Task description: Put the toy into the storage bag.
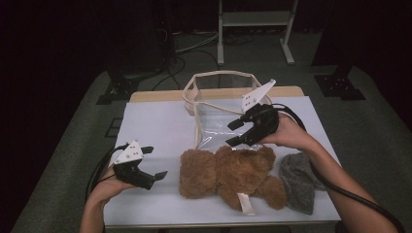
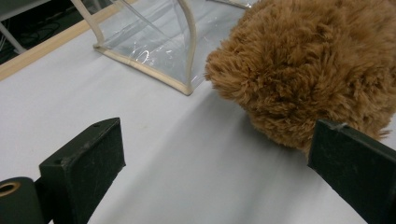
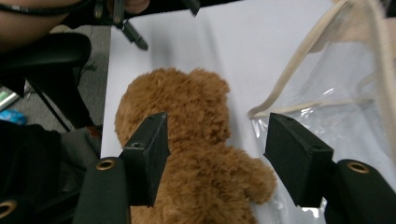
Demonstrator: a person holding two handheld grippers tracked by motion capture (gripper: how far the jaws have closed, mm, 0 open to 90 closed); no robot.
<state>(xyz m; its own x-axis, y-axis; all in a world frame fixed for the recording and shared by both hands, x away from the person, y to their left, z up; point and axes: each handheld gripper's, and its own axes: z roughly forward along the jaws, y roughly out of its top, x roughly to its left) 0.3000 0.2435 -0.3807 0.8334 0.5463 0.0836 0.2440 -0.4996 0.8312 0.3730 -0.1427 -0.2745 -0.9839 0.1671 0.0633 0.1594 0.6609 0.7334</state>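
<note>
The right gripper is hovering with jaws released over the teddy bear; the left gripper, also released, is waiting beside its head. Gripping deep into the torso will be lifting it cleanly toward the clear bag.

Left gripper held low, jaws spread wide (nothing between them). Right gripper raised, angled downward, jaws parted, empty.
</note>
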